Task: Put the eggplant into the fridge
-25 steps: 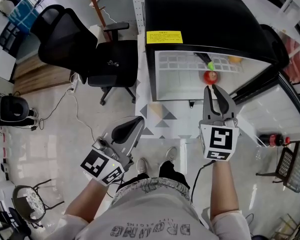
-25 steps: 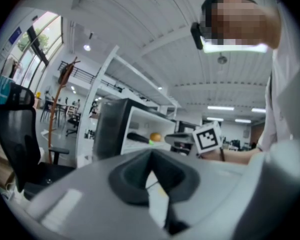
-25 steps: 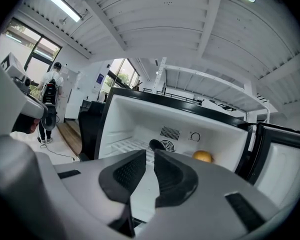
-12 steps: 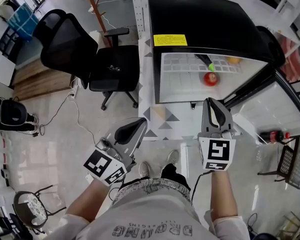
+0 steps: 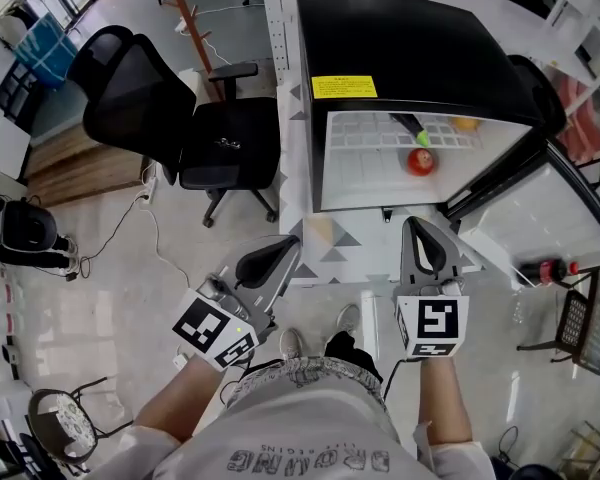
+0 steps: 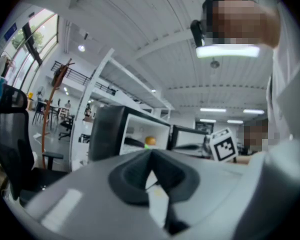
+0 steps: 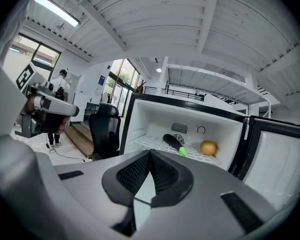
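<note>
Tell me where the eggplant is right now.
In the right gripper view, the eggplant lies on the white wire shelf inside the open fridge, just left of a round yellow fruit.

Looked steeply down from the head onto left tool (image 5: 285, 244), right tool (image 5: 418, 226) and the open fridge (image 5: 410, 38). Rode just behind each tool's jaws, facing roughly level toward that fridge from close by. Shared its white shelf (image 5: 365, 128) and the eggplant (image 7: 173, 142) across all three views.
</note>
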The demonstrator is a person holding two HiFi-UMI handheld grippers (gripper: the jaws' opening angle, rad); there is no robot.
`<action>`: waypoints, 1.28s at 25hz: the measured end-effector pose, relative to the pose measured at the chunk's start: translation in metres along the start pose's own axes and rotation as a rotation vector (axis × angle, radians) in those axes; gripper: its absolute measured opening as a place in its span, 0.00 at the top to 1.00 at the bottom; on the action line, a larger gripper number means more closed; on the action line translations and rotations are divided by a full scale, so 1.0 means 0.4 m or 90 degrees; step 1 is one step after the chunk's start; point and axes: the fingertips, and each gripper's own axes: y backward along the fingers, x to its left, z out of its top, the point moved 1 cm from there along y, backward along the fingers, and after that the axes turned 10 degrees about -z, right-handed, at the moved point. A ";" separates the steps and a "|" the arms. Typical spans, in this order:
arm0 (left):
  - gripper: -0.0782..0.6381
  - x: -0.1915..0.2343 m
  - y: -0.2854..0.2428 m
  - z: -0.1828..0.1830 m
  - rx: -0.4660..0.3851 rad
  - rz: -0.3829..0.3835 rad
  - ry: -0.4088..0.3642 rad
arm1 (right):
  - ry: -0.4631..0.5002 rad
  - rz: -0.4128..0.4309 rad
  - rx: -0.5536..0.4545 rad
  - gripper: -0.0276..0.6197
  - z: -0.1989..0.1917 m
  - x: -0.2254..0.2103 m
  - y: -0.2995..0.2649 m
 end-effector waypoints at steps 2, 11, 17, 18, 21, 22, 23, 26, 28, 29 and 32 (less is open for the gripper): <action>0.88 0.001 0.002 0.002 -0.002 -0.001 -0.001 | -0.006 0.008 -0.004 0.95 0.003 0.008 0.007; 0.88 0.008 0.003 0.005 0.000 0.000 -0.002 | -0.020 0.037 -0.009 0.95 0.009 0.035 0.020; 0.88 0.009 -0.001 0.005 0.002 -0.002 -0.003 | -0.016 0.047 -0.011 0.95 0.010 0.045 0.021; 0.88 0.009 -0.001 0.004 0.002 -0.002 -0.003 | -0.015 0.048 -0.011 0.95 0.010 0.045 0.020; 0.88 0.011 -0.004 0.005 0.002 -0.002 -0.004 | -0.014 0.049 -0.013 0.95 0.014 0.041 0.018; 0.88 0.011 -0.004 0.005 0.002 -0.002 -0.004 | -0.014 0.050 -0.014 0.95 0.015 0.040 0.018; 0.88 0.012 -0.005 0.005 0.002 -0.002 -0.003 | -0.013 0.050 -0.014 0.95 0.016 0.040 0.018; 0.88 0.012 -0.007 0.003 0.003 -0.001 -0.002 | -0.013 0.052 -0.015 0.95 0.017 0.041 0.018; 0.88 0.011 -0.009 0.002 0.003 -0.001 -0.001 | -0.014 0.053 -0.014 0.95 0.016 0.041 0.018; 0.88 0.011 -0.011 0.002 0.003 -0.001 -0.001 | -0.014 0.053 -0.013 0.95 0.014 0.040 0.018; 0.88 0.013 -0.013 0.001 0.004 0.000 0.000 | -0.014 0.055 -0.011 0.95 0.010 0.040 0.015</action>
